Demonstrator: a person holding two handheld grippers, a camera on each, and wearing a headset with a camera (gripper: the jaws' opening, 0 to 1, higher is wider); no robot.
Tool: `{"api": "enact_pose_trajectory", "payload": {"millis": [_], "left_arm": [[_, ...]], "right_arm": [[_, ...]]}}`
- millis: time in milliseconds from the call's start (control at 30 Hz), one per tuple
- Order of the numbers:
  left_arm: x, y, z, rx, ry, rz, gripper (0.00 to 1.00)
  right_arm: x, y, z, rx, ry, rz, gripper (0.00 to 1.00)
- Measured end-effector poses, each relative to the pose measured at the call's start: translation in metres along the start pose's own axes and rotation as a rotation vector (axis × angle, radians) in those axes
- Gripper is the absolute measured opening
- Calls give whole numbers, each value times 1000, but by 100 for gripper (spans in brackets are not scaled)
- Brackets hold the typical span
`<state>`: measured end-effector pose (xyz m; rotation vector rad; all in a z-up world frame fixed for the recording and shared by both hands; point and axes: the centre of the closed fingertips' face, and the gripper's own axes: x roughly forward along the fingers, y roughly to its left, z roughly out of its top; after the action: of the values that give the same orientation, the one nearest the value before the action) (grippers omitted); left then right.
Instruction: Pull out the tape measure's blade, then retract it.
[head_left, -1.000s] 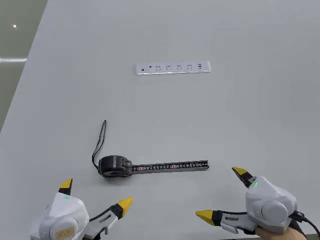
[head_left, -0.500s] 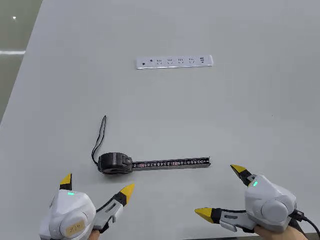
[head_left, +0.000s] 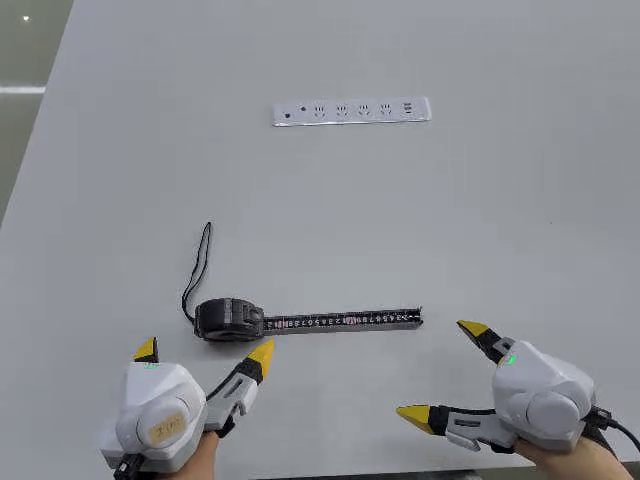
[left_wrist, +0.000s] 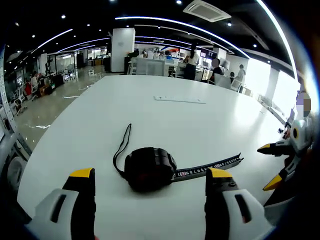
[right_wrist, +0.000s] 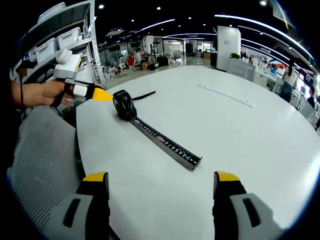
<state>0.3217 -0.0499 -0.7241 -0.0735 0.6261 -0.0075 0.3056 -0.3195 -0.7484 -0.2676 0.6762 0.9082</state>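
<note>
A black tape measure (head_left: 229, 319) lies on the white table with its blade (head_left: 345, 320) pulled out to the right and a black wrist loop (head_left: 198, 265) trailing behind it. My left gripper (head_left: 203, 348) stands open just short of the case, which sits between and beyond its yellow tips in the left gripper view (left_wrist: 149, 167). My right gripper (head_left: 445, 371) is open too, a little in front of the blade's free end (right_wrist: 195, 161), touching nothing. The case (right_wrist: 124, 105) and the left gripper (right_wrist: 82, 90) appear at the far end in the right gripper view.
A white power strip (head_left: 352, 110) lies flat farther back on the table (head_left: 500, 200). The table's left edge (head_left: 40, 130) drops to a shiny floor. In the gripper views an office with shelves, desks and several people lies behind.
My left gripper has come forward and right, closer to the tape measure's case. My right gripper has barely shifted. Tape measure and blade lie as before; the camera has drifted slightly.
</note>
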Motion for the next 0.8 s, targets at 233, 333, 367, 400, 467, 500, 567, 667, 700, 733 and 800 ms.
{"api": "enact_pose_trajectory", "payload": {"millis": [233,333,367,400,467,500,567,667,700,733,800], "left_arm": [[9,0,-4,0,1,37,88],[14,0,-4,-4,-2,44,86],[16,0,-4,-5,1,44,86],[18,-1,-4,-7,3,43,85],[21,0,-5,-11,6,46,84],[22,0,-5,-13,7,47,84],[24,1,-5,-17,9,54,83],[28,2,-7,-29,12,59,82],[29,2,-7,-31,12,61,81],[30,2,-7,-28,14,65,81],[32,1,-9,-18,20,70,81]], "right_arm": [[3,-2,-1,-49,-4,39,79],[5,-6,0,-76,-5,56,73],[5,-7,0,-85,-3,59,71],[7,-9,-1,-97,-4,66,70],[8,-13,-1,-118,-2,76,67],[9,-14,-1,-124,-1,80,66],[11,-18,-1,-136,-1,93,64],[14,-22,-1,-165,4,109,60],[15,-23,-1,-168,4,112,59],[15,-24,0,-174,5,124,58],[17,-26,0,-190,6,135,56]]}}
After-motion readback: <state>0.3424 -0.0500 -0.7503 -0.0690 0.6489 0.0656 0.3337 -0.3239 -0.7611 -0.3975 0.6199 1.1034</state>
